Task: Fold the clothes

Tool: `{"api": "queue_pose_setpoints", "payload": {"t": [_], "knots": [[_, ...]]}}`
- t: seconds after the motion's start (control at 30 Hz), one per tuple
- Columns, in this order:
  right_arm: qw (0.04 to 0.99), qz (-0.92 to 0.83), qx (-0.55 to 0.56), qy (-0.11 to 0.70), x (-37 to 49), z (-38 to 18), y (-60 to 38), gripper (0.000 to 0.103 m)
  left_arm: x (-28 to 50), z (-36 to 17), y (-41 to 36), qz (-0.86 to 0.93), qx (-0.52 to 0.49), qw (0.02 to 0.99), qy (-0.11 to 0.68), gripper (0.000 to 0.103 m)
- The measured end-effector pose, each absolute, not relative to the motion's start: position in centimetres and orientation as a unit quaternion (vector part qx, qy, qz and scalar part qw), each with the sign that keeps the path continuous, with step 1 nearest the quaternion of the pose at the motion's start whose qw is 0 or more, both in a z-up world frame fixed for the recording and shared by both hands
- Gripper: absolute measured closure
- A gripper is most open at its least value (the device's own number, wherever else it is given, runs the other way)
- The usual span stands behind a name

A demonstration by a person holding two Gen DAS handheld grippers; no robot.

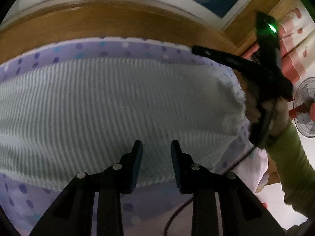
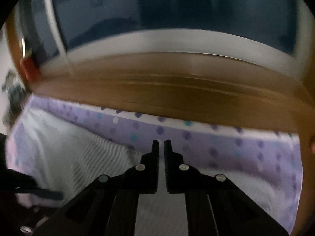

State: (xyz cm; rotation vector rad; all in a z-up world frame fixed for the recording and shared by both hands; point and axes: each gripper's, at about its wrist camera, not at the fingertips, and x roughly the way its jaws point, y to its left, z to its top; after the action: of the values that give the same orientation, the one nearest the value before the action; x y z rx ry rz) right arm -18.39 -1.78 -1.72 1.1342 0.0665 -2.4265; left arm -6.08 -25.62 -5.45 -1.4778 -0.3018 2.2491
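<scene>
The left gripper [image 1: 156, 147] has its jaws partly apart with nothing between them; they hang over the near edge of a white ribbed garment [image 1: 110, 106], and whether the tips touch it cannot be told. The right gripper [image 2: 161, 144] has its jaws nearly together, only a thin slit between the fingers [image 2: 155, 151], gripping nothing, poised over bare cloth.

The garment lies spread flat on a lilac cover with purple and blue dots [image 1: 25, 194], filling the middle of the left wrist view. In the right wrist view only its right end [image 2: 84, 155] shows, at the left of the picture, blurred.

Only the left wrist view shows the right gripper from outside [image 1: 261, 82]: a black tool with a green light, held by a hand in a pale green sleeve [image 1: 291, 153] at the garment's right end. It also shows a standing fan [image 1: 307, 106] at far right.

Both views show a wooden ledge [image 2: 167, 86] beyond the cover and a white-framed window [image 2: 177, 41] behind it.
</scene>
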Motion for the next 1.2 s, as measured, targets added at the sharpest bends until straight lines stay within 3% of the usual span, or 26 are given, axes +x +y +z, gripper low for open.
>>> {"api": "queue_pose_setpoints", "payload": {"t": [0.1,0.33,0.5,0.6,0.83,0.97,1.1,1.2], "knots": [[0.2,-0.88,0.431,0.025,-18.2,-2.6,0.8,0.074,-7.1,-5.2,-23.8,0.807,-0.532,0.237,-0.094,0.074],[0.034,-0.89,0.436,0.13,-18.5,-6.5,4.7,0.078,-7.5,-6.7,-19.9,0.783,-0.554,0.273,-0.075,0.074],[0.026,-0.902,0.422,0.089,-19.3,-6.4,6.2,0.089,-6.7,-6.3,-18.7,0.793,-0.545,0.27,-0.038,0.074],[0.028,-0.9,0.426,0.085,-19.4,-6.3,6.0,0.089,-6.7,-6.4,-18.8,0.793,-0.545,0.269,-0.041,0.072],[0.072,-0.917,0.391,-0.017,-13.4,-1.4,8.0,0.086,-6.7,-6.5,-19.3,0.796,-0.541,0.267,-0.049,0.072],[0.102,-0.906,0.411,0.013,-9.1,-2.7,6.2,0.086,-6.6,-6.4,-19.3,0.797,-0.541,0.264,-0.049,0.072],[0.073,-0.9,0.426,0.059,-6.0,-6.0,6.8,0.088,-6.8,-6.5,-18.9,0.796,-0.543,0.266,-0.044,0.072],[0.065,-0.897,0.435,0.037,-4.6,-5.8,8.0,0.089,-7.0,-6.5,-18.6,0.794,-0.546,0.265,-0.038,0.072]]}}
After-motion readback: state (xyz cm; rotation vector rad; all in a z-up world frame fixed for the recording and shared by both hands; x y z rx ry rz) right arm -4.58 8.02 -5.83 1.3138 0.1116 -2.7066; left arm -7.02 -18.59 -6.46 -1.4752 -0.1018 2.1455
